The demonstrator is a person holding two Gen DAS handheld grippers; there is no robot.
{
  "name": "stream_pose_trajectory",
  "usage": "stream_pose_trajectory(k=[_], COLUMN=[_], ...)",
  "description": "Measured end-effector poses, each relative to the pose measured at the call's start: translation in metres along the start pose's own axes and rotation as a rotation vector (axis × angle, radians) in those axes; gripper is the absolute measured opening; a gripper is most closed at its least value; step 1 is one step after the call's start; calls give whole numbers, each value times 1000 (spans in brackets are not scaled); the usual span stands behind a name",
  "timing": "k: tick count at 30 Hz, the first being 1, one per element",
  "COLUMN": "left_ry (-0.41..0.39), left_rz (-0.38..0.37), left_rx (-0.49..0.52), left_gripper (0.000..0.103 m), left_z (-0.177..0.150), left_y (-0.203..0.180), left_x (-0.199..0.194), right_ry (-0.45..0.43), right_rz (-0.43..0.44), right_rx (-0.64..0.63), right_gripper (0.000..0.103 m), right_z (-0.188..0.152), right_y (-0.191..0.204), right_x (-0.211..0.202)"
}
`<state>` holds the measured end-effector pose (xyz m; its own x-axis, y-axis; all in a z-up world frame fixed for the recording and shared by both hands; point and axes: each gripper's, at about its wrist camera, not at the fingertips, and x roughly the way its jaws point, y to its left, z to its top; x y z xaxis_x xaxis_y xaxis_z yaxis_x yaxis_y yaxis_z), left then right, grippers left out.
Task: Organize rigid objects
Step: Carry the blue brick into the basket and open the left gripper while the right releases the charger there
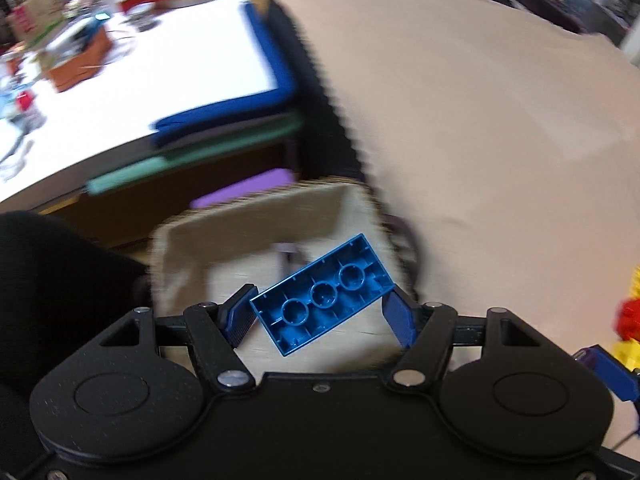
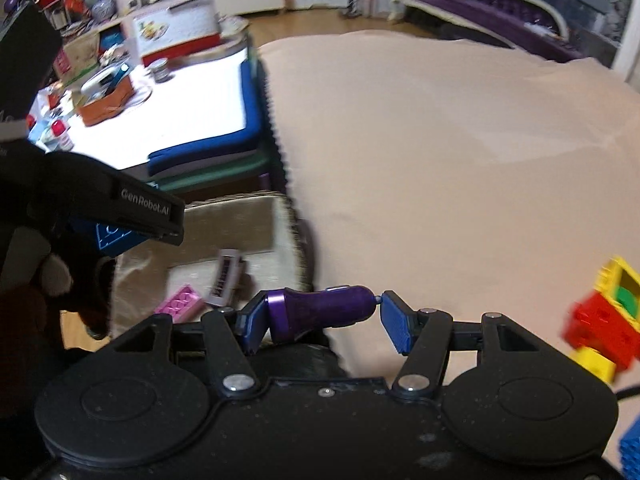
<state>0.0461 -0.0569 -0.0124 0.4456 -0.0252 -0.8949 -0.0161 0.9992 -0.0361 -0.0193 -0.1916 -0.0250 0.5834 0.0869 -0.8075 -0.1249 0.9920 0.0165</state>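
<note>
A blue brick [image 1: 324, 294], hollow underside towards the camera, sits tilted between the pads of my left gripper [image 1: 319, 297], which is shut on it. It hangs over an open beige box [image 1: 256, 216]. In the right wrist view the same brick [image 2: 114, 238] shows under the left gripper's black body. My right gripper [image 2: 324, 300] is shut on a purple car charger [image 2: 320, 308], held crosswise at the cloth's edge beside the box [image 2: 240, 216]. Inside the box lie a pink brick [image 2: 180, 300] and a small grey striped item [image 2: 228, 276].
A wide beige cloth [image 2: 460, 160] covers the surface to the right. Red and yellow bricks [image 2: 600, 320] and a blue studded plate [image 2: 632, 452] lie at its right edge. To the left is a cluttered white table [image 2: 180, 112] with stacked blue and green cushions [image 2: 208, 156].
</note>
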Motion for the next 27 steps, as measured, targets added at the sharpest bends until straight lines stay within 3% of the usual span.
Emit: stream_pose_trajectory(k=[3, 6, 11, 17, 19, 27], left_ry=[7, 25, 95, 105, 127, 117], left_rz=[56, 55, -25, 6, 5, 27], left_rx=[-44, -102, -220, -217, -221, -197], left_gripper=[63, 63, 63, 64, 64, 70], left_z=[2, 1, -1, -2, 0, -1], left_y=[25, 50, 80, 81, 83, 79], left_x=[4, 12, 28, 31, 36, 36], right_ry=[33, 55, 88, 109, 107, 112], right_rz=[0, -5, -20, -39, -45, -36], right_rx=[-18, -27, -32, -39, -32, 4], right_gripper=[59, 59, 59, 60, 67, 72], right_z=[15, 26, 38, 46, 48, 41], right_y=[23, 43, 62, 76, 78, 68], right_x=[17, 26, 43, 59, 62, 60])
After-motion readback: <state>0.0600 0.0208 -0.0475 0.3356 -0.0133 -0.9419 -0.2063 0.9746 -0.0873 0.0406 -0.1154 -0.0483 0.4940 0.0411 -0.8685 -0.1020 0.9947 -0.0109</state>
